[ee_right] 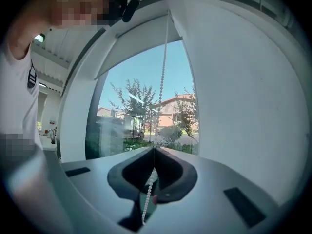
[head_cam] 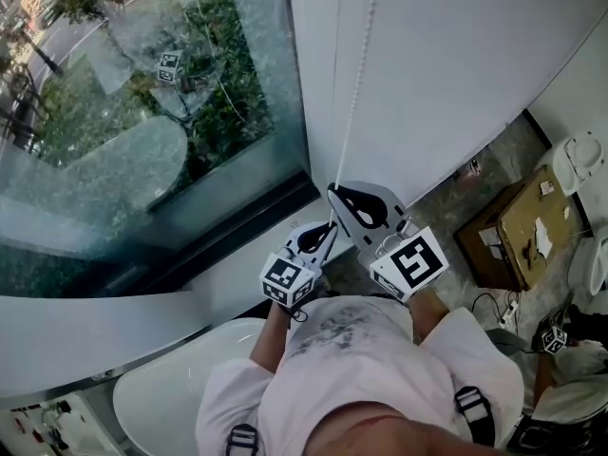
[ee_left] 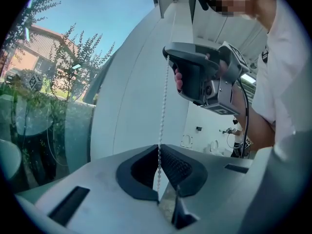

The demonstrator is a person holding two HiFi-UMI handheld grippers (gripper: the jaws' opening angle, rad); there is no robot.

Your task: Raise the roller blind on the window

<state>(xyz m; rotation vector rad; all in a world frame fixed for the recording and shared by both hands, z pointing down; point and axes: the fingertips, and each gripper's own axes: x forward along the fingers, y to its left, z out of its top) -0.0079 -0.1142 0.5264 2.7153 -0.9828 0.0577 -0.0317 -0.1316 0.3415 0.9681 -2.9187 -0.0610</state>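
**Head view.** White bead chain (head_cam: 357,74), hanging in front of the white wall (head_cam: 456,74) just beside the window glass (head_cam: 142,131). Grey left gripper (head_cam: 326,231) sits directly below the grey right gripper (head_cam: 340,196), both on the chain. Brown cardboard box (head_cam: 518,226) on the floor, to the right.

**Left gripper view.** Jaws closed together, pinching the bead chain (ee_left: 162,111), which runs up to the right gripper.

**Right gripper view.** Jaws clamped on the bead chain (ee_right: 162,82). Loose beads hang below the tips. White roller blind (ee_right: 141,38) covers only the top of the window. Trees and houses beyond.
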